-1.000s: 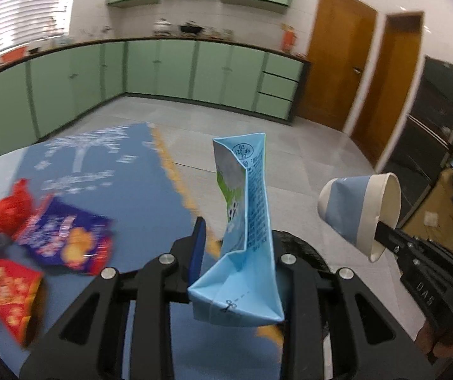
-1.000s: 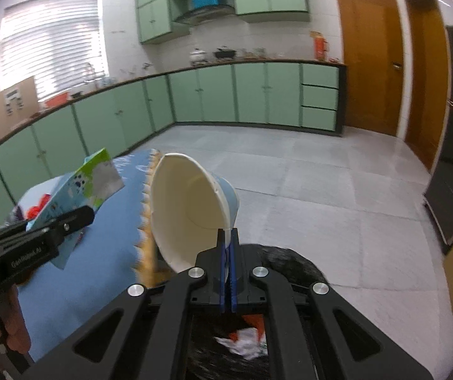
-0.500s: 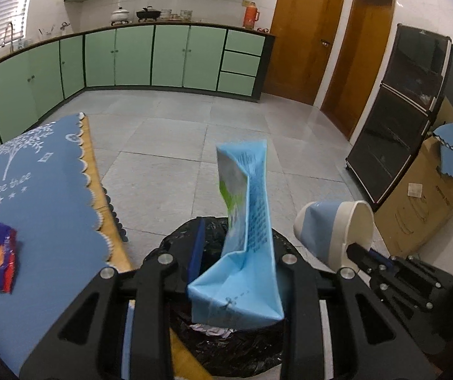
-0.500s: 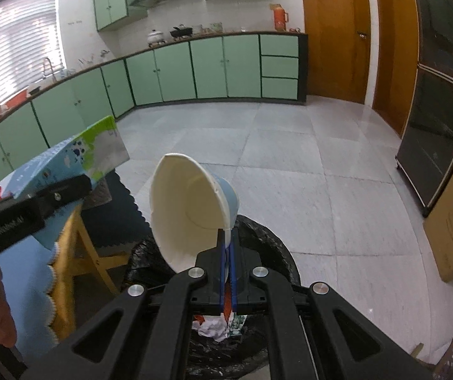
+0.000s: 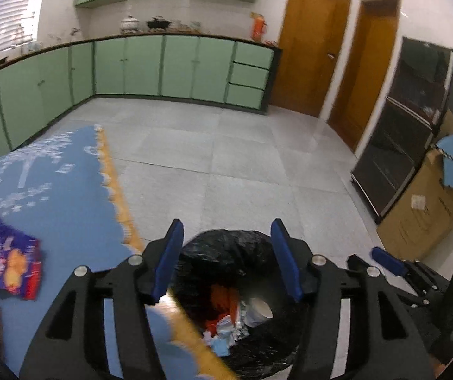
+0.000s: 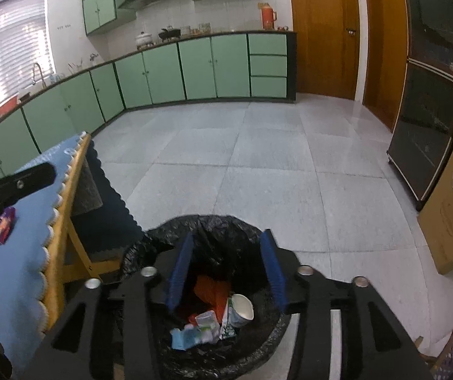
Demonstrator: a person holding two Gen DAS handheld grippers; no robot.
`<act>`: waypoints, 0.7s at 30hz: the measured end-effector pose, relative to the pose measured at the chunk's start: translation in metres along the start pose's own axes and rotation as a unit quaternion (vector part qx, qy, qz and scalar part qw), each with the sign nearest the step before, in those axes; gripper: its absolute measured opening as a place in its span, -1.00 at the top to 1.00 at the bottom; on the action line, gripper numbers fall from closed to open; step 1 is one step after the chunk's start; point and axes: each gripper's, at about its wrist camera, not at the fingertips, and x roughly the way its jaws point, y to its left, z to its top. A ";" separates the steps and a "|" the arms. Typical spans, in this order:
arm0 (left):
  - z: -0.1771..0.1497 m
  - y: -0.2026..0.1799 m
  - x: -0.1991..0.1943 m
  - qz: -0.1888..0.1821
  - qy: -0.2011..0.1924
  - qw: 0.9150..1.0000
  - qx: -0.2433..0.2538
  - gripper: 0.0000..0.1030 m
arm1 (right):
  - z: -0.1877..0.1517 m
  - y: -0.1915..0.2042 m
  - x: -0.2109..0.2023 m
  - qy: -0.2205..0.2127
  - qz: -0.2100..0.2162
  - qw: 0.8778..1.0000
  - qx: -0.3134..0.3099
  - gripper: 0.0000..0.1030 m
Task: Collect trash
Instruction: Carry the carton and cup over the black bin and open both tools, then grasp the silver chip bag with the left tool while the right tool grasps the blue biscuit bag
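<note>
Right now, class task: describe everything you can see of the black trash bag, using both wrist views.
The black trash bag is glossy, crinkled plastic, its mouth open and facing up. It stands on the pale tiled floor beside the table's wooden edge. Inside lie a white paper cup on its side, orange scraps, a light blue carton and crumpled wrappers. Both the left gripper and right gripper hover open above it, touching nothing.
</note>
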 end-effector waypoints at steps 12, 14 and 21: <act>-0.018 0.118 -0.119 0.172 -0.079 0.980 -0.065 -0.16 | 0.027 0.109 -0.045 -0.072 0.108 0.990 -0.051 -0.30; -0.024 0.139 -0.137 0.202 -0.083 0.973 -0.075 -0.16 | 0.026 0.136 -0.048 -0.077 0.135 0.986 -0.060 -0.30; -0.049 0.195 -0.180 0.274 -0.082 0.952 -0.112 -0.16 | 0.011 0.214 -0.051 -0.078 0.196 0.974 -0.087 -0.30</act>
